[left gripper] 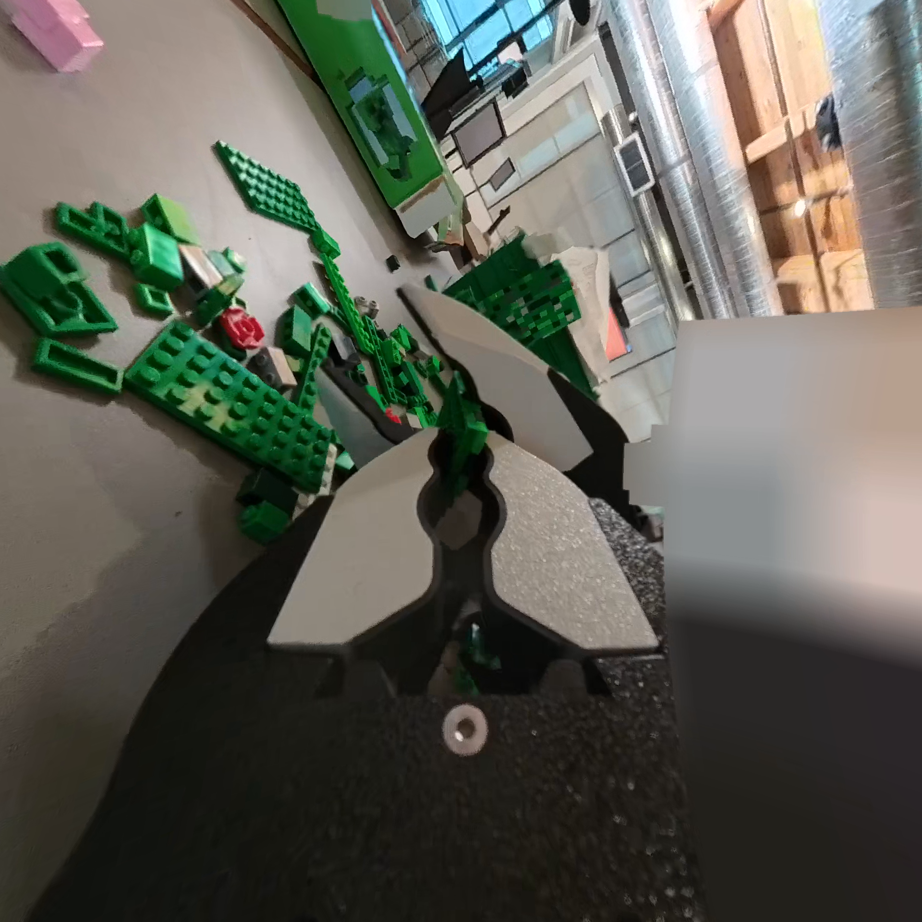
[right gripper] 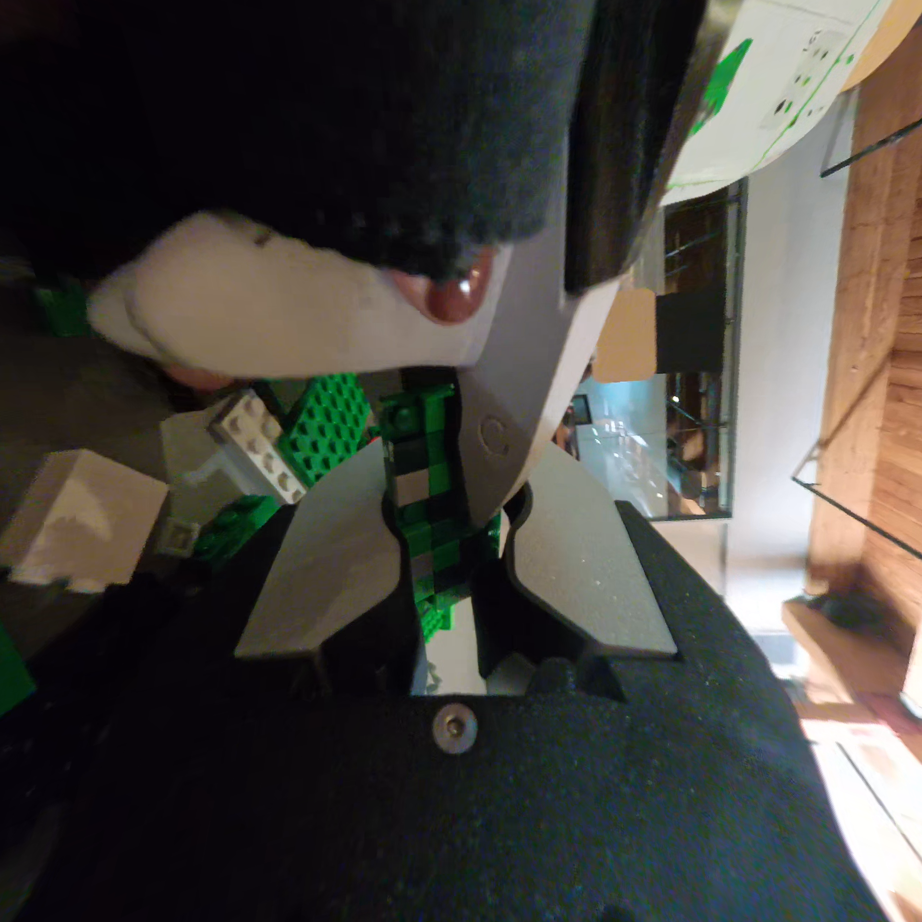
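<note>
In the left wrist view my left gripper (left gripper: 459, 449) is shut on a small green brick assembly (left gripper: 461, 429), held at its fingertips above the grey table (left gripper: 100, 549). The right gripper's grey fingers (left gripper: 504, 369) reach in from just beyond and meet the same piece. In the right wrist view my right gripper (right gripper: 459, 469) is closed around a green, black and grey checkered brick assembly (right gripper: 429, 529). The left gripper's grey finger (right gripper: 504, 434) comes in from above and presses against it. A person's hand (right gripper: 249, 304) with a black sleeve is just behind.
Loose green bricks lie on the table: a large studded plate (left gripper: 224, 399), a flat baseplate (left gripper: 269, 189), frames (left gripper: 50, 294), a red flower piece (left gripper: 242, 327). A pink block (left gripper: 55, 30), a green box (left gripper: 379, 100) and a built green structure (left gripper: 524, 299) stand farther off. A grey studded brick (right gripper: 254, 439) is nearby. Left tips to right tips: about 5 centimeters. My right gripper's tips are some 4 centimeters from the red flower piece (left gripper: 242, 327).
</note>
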Demonstrator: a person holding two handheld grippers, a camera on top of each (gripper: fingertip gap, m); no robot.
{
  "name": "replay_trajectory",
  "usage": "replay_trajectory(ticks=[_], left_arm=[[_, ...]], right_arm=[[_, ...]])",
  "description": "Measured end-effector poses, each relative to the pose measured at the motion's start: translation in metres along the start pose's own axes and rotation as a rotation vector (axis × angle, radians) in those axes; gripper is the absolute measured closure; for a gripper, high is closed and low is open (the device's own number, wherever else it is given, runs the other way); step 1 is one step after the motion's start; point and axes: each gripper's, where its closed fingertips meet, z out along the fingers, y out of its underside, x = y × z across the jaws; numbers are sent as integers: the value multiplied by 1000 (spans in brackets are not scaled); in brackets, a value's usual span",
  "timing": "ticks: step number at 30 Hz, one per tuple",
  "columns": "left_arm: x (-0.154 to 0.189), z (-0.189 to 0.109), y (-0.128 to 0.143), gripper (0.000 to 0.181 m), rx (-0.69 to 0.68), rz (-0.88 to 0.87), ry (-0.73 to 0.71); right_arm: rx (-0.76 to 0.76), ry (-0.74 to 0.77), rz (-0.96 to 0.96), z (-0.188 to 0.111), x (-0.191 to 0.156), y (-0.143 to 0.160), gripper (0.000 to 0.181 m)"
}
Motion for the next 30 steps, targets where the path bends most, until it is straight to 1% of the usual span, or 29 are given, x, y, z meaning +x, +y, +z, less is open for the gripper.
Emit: replay_trajectory(ticks=[5, 6, 9, 10, 12, 13, 14, 16, 20, 24, 26, 30], left_arm=[[-5, -9, 2, 171, -117, 264, -119], [-3, -11, 3, 174, -136, 292, -114], [-3, -11, 8, 173, -186, 343, -118], [-3, -10, 11, 171, -202, 349, -114], [-2, -5, 19, 161, -240, 333, -88], [-3, -4, 19, 161, -232, 340, -94], [-5, -4, 17, 162, -224, 358, -107], [-6, -5, 15, 172, -215, 386, -122], [-8, -5, 17, 175, -233, 360, -145], [-10, -4, 17, 175, -230, 350, -173], [-11, -3, 17, 175, -223, 335, -184], [-12, -3, 18, 175, -223, 303, -183]], right_arm=[[34, -70, 52, 0, -7, 1, 145], [43, -86, 62, -1, -8, 1, 145], [58, -115, 73, -1, -12, -1, 145], [60, -116, 75, -1, -12, -1, 145], [54, -127, 76, -1, -14, 0, 145], [56, -128, 73, -1, -15, 0, 145], [63, -128, 76, -1, -14, -1, 145], [77, -130, 84, -2, -14, -3, 146], [87, -121, 68, -3, -15, -5, 145], [100, -156, 117, -4, -17, -8, 141], [102, -146, 102, -4, -17, -9, 140], [101, -143, 78, -3, -17, -10, 143]])
